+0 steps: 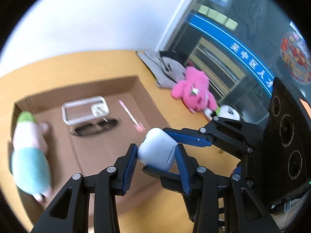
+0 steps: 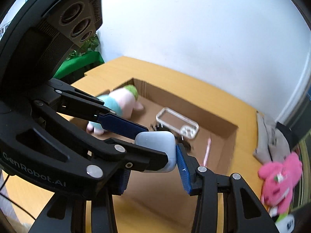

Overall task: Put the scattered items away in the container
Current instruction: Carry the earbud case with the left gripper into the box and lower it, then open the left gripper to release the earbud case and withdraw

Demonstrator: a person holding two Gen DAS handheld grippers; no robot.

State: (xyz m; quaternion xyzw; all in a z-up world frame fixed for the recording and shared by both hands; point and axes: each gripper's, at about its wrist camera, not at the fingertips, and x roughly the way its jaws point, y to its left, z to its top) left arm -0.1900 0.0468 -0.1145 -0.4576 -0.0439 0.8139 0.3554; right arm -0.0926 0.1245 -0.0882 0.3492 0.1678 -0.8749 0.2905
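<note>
Both grippers hold one white earbuds case (image 1: 156, 151) above the near edge of a shallow cardboard box (image 1: 81, 89). My left gripper (image 1: 156, 155) is shut on it from the sides. My right gripper (image 2: 153, 167) is shut on the same case (image 2: 155, 141), its fingers crossing the left gripper's. Inside the box lie a pastel plush (image 1: 29, 151), a clear phone case (image 1: 85, 109), dark glasses (image 1: 95, 128) and a pink pen (image 1: 130, 114). The box also shows in the right wrist view (image 2: 194, 104).
On the yellow-orange table (image 1: 58, 64), outside the box at the right, lie a pink plush (image 1: 194, 91), a grey pouch (image 1: 163, 68) and a small white toy (image 1: 229, 112). A glass door is behind them. A white wall backs the table.
</note>
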